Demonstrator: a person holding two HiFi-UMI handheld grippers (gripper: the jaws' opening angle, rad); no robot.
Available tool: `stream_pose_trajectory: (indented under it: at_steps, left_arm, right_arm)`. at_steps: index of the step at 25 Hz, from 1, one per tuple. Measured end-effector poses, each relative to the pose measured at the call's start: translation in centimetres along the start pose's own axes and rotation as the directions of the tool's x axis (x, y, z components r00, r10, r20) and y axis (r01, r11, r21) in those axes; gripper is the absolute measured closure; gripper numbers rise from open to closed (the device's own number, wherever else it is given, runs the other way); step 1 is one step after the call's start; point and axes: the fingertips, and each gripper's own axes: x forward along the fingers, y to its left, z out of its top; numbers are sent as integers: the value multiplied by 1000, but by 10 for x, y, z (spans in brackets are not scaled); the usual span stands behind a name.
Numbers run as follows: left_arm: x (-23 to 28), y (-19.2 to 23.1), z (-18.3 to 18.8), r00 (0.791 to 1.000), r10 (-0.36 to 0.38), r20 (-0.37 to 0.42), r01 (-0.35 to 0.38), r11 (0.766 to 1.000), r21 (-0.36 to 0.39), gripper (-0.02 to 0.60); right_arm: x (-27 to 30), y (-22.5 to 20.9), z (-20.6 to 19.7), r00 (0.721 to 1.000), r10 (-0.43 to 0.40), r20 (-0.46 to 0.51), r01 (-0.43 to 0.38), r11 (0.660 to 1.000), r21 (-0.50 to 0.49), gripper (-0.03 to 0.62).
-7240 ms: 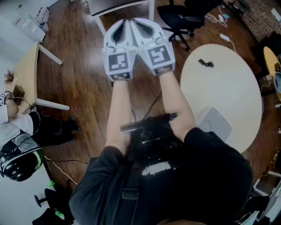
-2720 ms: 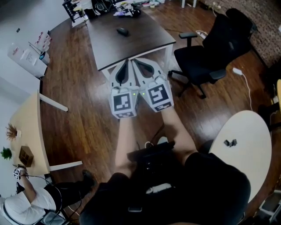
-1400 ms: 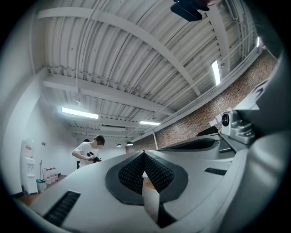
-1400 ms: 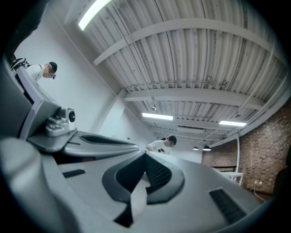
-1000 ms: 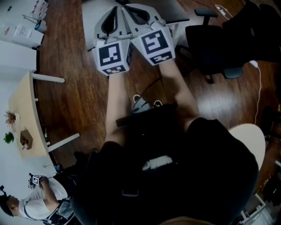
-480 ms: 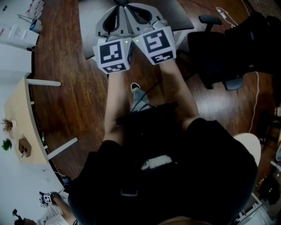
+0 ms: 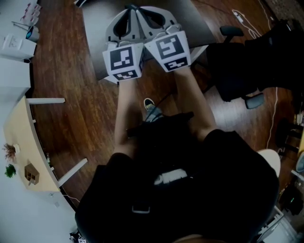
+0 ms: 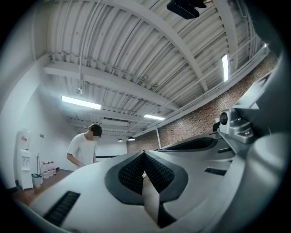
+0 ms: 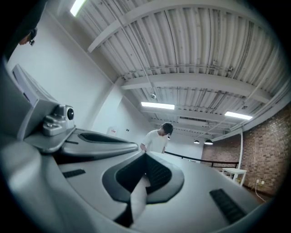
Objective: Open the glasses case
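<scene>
No glasses case shows in any view. In the head view my left gripper (image 7: 130, 9) and right gripper (image 7: 138, 10) are held side by side at arm's length. Their marker cubes touch, and their tips reach over the near edge of a dark table (image 7: 95, 33). Both are shut with nothing between the fingers. The left gripper view shows its ribbed pads (image 8: 136, 170) pressed together and aimed at the ceiling. In the right gripper view the gripper (image 9: 145, 158) is likewise shut, with the room's far wall beyond it.
A black office chair (image 7: 247, 66) stands right of the dark table. A pale wooden desk (image 7: 21, 137) runs along the left, and a round white table's edge (image 7: 270, 156) shows at lower right. A person in a white T-shirt (image 8: 83, 148) stands far across the room.
Both grippers, still shut and together, have moved forward with the person. The dark table's near edge now lies under their tips, and the office chair has shifted right.
</scene>
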Motion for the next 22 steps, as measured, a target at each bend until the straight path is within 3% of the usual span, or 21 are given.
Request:
stream_pose_trajectory:
  at_steps: [10,22]
  left_arm:
    - [26,81,-6,1000,-1,19,2,1000,-23,583]
    - [55,110,-24,1000,-16,10,17,998,-59,583]
  right_arm:
    - [82,22,8,1000,-2,-8,1,1000,-30,592]
    - [124,16,-6,999,-14,-45,12,999,-39,592]
